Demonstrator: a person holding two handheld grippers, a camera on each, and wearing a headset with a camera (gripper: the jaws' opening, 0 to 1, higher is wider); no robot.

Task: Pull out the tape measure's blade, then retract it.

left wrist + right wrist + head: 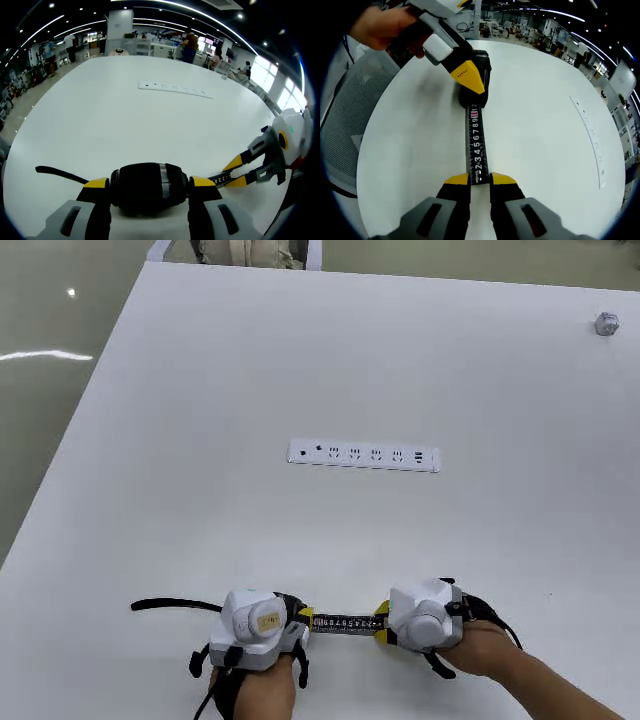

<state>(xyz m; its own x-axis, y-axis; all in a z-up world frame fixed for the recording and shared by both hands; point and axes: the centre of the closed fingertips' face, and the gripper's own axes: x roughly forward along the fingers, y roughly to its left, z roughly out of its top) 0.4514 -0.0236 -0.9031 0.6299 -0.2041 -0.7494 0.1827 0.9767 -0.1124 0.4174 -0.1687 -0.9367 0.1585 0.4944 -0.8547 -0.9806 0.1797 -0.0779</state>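
Note:
A black tape measure case sits clamped between the yellow-tipped fingers of my left gripper, low on the white table. Its black strap trails off to the left. A short length of numbered blade runs from the case to my right gripper, which is shut on the blade's end. In the head view the blade spans the small gap between the left gripper and the right gripper, both near the table's front edge.
A white power strip lies flat in the middle of the table. A small crumpled grey object rests at the far right. A chair stands beyond the far edge. People and desks fill the room behind.

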